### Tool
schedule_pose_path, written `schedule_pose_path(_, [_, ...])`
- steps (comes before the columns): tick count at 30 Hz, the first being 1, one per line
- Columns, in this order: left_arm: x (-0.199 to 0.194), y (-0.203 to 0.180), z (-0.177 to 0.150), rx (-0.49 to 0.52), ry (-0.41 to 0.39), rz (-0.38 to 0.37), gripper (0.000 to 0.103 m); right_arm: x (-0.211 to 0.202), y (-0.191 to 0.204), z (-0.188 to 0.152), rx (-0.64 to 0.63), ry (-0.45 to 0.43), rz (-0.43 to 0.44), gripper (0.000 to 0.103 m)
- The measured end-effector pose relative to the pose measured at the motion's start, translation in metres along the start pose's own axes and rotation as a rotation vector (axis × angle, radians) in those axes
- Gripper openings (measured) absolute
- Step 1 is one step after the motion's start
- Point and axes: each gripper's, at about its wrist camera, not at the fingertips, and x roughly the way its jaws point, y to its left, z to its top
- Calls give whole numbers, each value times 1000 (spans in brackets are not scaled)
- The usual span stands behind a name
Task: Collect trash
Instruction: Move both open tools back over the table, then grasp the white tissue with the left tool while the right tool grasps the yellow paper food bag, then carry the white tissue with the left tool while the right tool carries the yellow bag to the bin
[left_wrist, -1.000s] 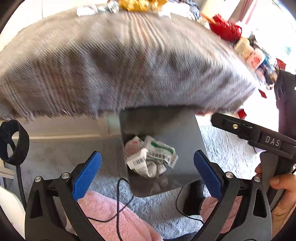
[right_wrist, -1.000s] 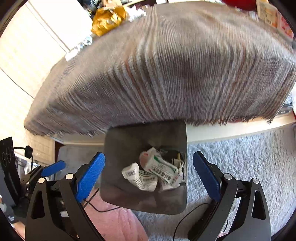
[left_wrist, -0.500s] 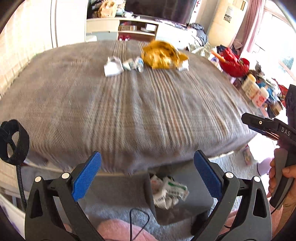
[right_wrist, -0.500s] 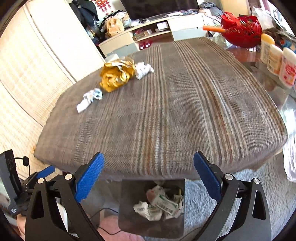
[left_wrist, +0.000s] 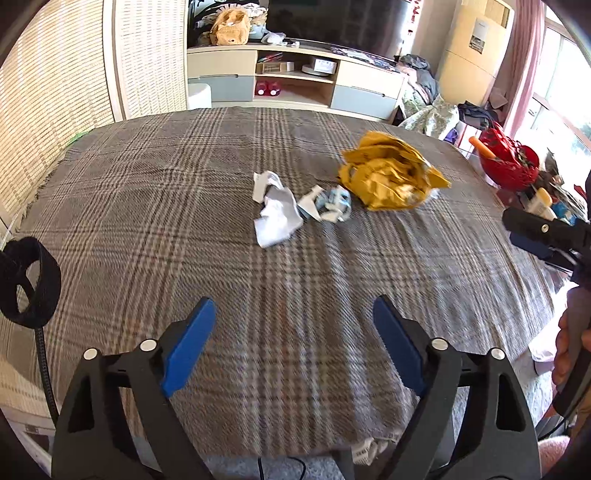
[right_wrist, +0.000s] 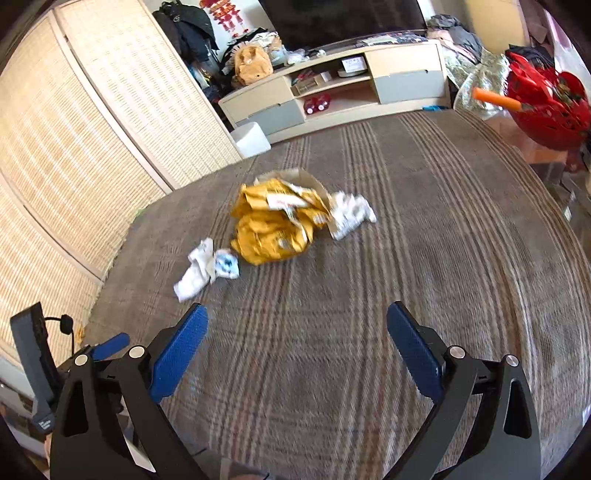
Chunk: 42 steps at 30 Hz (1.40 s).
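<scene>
Both the left gripper (left_wrist: 293, 345) and the right gripper (right_wrist: 297, 354) are held wide open, with nothing in them. Trash is seen on the cloth (left_wrist: 147, 221): a yellow bag (left_wrist: 391, 181) at 1 o'clock, white paper (left_wrist: 275, 218) just beside it.

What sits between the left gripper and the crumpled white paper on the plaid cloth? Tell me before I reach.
Nothing visible. The left gripper has its jaws open over bare plaid tablecloth, and only cloth lies between it and the crumpled white paper. The blue-and-white wrapper and yellow bag lie to the paper's right, off the path.
</scene>
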Motion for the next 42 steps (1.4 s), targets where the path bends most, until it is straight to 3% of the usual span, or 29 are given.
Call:
schedule_pose_path(3, [14, 10, 16, -15, -7, 11, 73, 10, 5, 24, 8, -36, 25, 98])
schedule_pose_path(7, [33, 20, 33, -21, 0, 24, 67, 35, 14, 52, -30, -32, -7, 98])
schedule_pose_path(17, [72, 37, 55, -29, 35, 12, 50, 96, 33, 77, -144, 15, -86, 98])
schedule_pose_path(25, [93, 29, 59, 11, 64, -24, 44, 130, 28, 74, -148, 101, -68, 100])
schedule_pose_path(31, [99, 18, 57, 50, 68, -32, 19, 140, 41, 58, -184, 147, 3, 99])
schedule_pose_path(33, [99, 17, 56, 51, 67, -33, 12, 143, 51, 51, -232, 167, 9, 91])
schedule_pose_path(36, [96, 17, 53, 49, 64, -41, 11, 139, 60, 47, -268, 148, -18, 83])
schedule_pose_path(42, [78, 19, 45, 42, 56, -21, 11, 111, 65, 50, -269, 120, -22, 81])
